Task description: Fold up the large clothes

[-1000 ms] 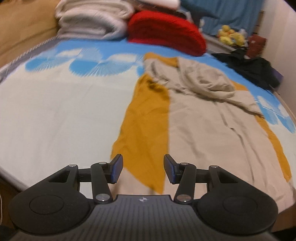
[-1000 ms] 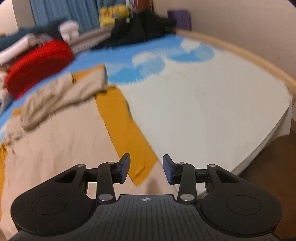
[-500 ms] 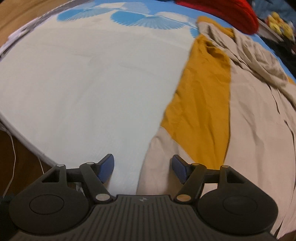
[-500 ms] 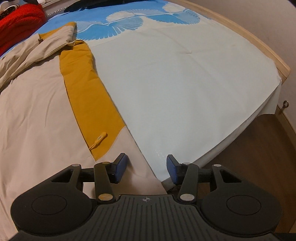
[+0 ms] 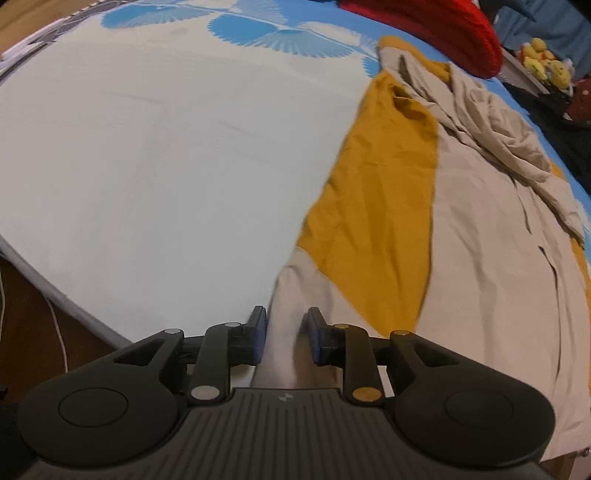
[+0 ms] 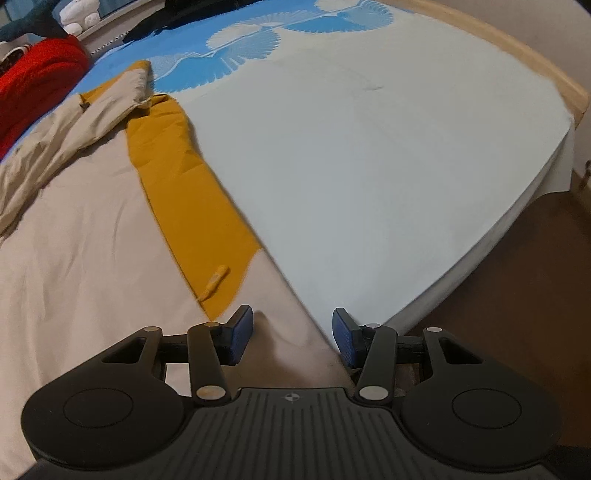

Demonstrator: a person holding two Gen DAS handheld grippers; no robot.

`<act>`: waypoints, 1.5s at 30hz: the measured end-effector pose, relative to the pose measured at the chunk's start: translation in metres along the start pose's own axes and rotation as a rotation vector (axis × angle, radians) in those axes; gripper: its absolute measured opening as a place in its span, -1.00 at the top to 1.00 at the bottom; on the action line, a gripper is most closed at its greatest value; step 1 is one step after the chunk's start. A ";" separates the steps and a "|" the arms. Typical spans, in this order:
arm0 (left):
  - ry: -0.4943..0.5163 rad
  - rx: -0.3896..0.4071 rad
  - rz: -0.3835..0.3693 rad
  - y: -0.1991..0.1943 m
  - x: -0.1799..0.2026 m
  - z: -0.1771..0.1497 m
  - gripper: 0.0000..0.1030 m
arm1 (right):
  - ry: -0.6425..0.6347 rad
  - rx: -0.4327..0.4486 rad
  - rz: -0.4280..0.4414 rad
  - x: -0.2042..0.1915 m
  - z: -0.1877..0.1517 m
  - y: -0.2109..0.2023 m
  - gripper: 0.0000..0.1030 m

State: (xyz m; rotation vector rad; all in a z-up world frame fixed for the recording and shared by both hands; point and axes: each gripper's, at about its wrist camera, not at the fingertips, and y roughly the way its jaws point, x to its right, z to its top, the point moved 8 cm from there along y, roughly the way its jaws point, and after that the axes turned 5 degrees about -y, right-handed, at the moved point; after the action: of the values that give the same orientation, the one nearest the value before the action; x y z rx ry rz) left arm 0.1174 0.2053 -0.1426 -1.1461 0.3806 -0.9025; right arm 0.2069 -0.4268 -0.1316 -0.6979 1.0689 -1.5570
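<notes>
A large beige and mustard-yellow garment (image 5: 461, 229) lies spread on the bed; it also shows in the right wrist view (image 6: 92, 236). Its far end is bunched up. My left gripper (image 5: 283, 338) is at the garment's near left corner, its jaws narrowed around a raised fold of beige cloth. My right gripper (image 6: 293, 334) is open over the near right corner, with the beige cloth edge between its fingers. A small yellow tab (image 6: 216, 280) sits on the mustard panel just ahead of it.
The bed sheet (image 5: 147, 147) is white with blue fan patterns. A red cushion (image 5: 424, 22) and dark clothes (image 5: 569, 122) lie at the far end. The bed's near edge and brown floor (image 6: 517, 295) are close to both grippers. A wooden bed frame (image 6: 517, 48) runs along the right.
Both grippers have dropped to the garment's near corners. The left jaws have closed in on the beige cloth. The right jaws have stayed open.
</notes>
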 end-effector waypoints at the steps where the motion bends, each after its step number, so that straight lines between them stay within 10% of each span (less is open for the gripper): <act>1: -0.006 0.000 0.000 0.000 -0.001 0.001 0.45 | 0.008 0.009 -0.016 0.003 0.001 -0.001 0.04; 10: 0.027 -0.009 -0.054 0.000 0.009 -0.002 0.50 | -0.057 -0.042 0.026 -0.010 -0.007 0.005 0.02; 20: 0.017 -0.027 -0.032 0.003 0.006 -0.004 0.51 | -0.096 -0.050 0.056 -0.016 -0.008 0.004 0.46; 25: 0.046 0.025 -0.033 -0.008 0.011 -0.001 0.96 | -0.101 0.006 0.102 -0.023 -0.002 -0.013 0.89; 45: 0.136 0.433 -0.443 -0.259 0.043 0.050 0.98 | 0.016 0.494 0.567 -0.022 0.094 -0.263 0.96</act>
State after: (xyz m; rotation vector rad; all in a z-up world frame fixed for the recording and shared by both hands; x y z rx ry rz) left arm 0.0688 0.1704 0.1179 -0.7777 0.0274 -1.3786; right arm 0.1795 -0.4246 0.1473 -0.0312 0.7553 -1.2483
